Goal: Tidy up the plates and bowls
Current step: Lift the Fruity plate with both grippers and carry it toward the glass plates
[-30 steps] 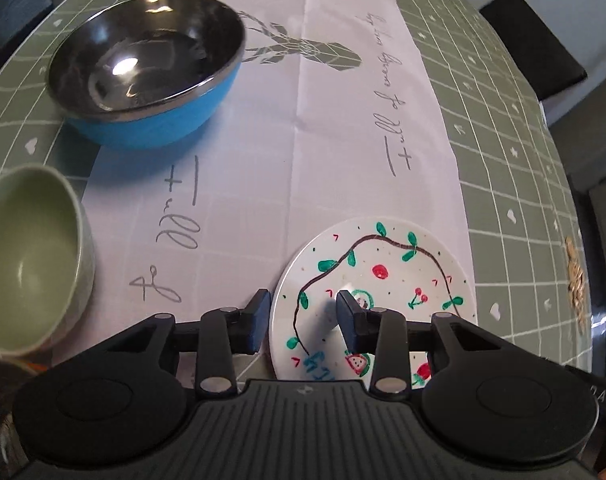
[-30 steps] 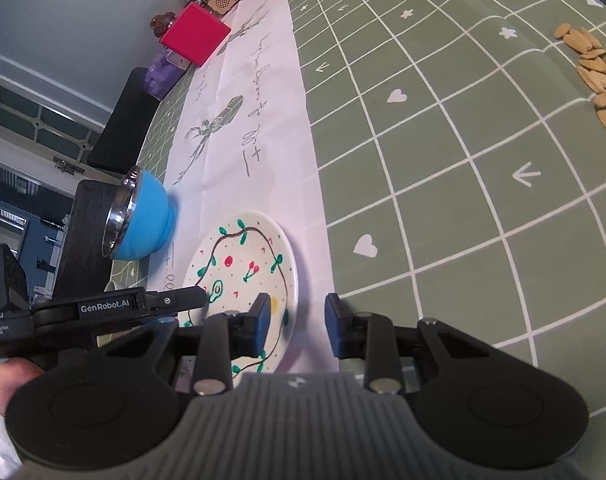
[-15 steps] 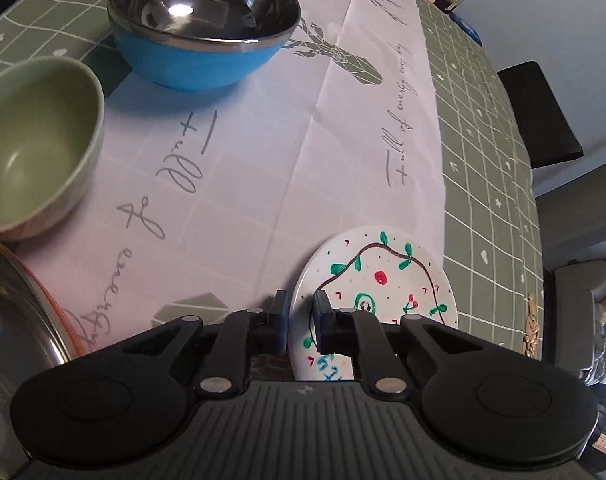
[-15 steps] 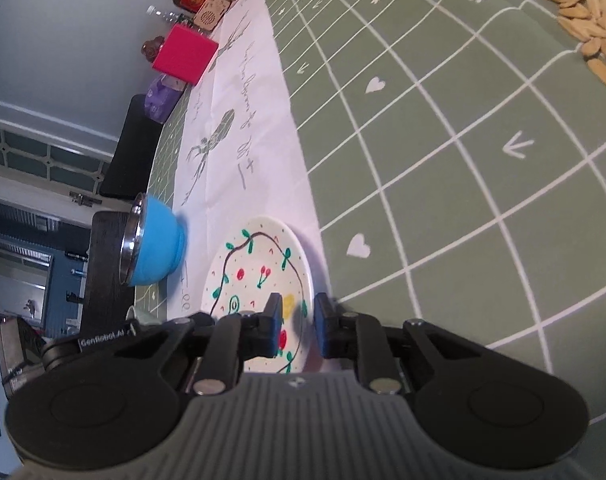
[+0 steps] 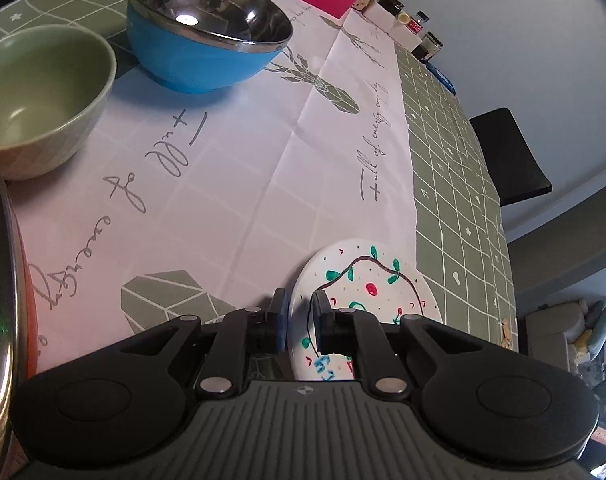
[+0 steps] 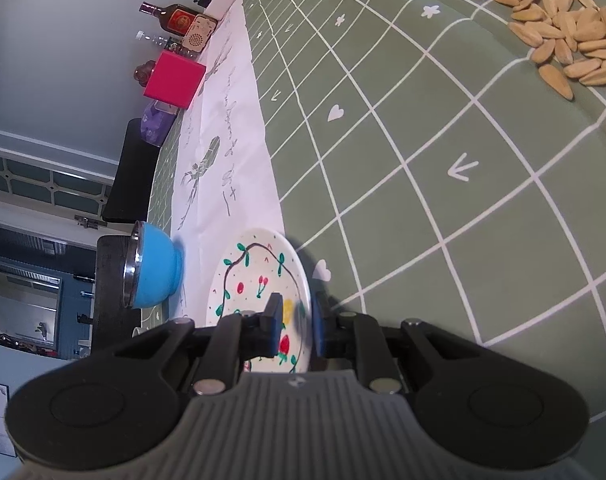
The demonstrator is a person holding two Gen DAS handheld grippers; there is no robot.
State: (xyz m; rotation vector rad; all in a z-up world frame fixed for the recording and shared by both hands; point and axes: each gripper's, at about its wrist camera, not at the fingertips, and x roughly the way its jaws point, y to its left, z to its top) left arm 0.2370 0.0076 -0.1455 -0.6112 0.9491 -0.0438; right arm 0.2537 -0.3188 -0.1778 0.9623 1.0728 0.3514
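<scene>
1. Leftmost, a green bowl [image 5: 39,96] and a blue steel-lined bowl [image 5: 207,36] are sitting empty on the pale table runner [image 5: 231,168], well apart from the grippers.
2. Lower down, the left gripper [image 5: 297,320] is clamping the painted plate [image 5: 367,292] by its left rim, one finger above and one below.
3. Opposite, the right gripper [image 6: 297,320] is pinching the same plate [image 6: 259,276] by its right rim.
4. Risk, as I judge it: both grips are biting only the thin glazed edge, so hands lifting unevenly could be twisting the plate loose.

Soft, even daylight; sharp focus; strong fisheye bending at edges
</scene>
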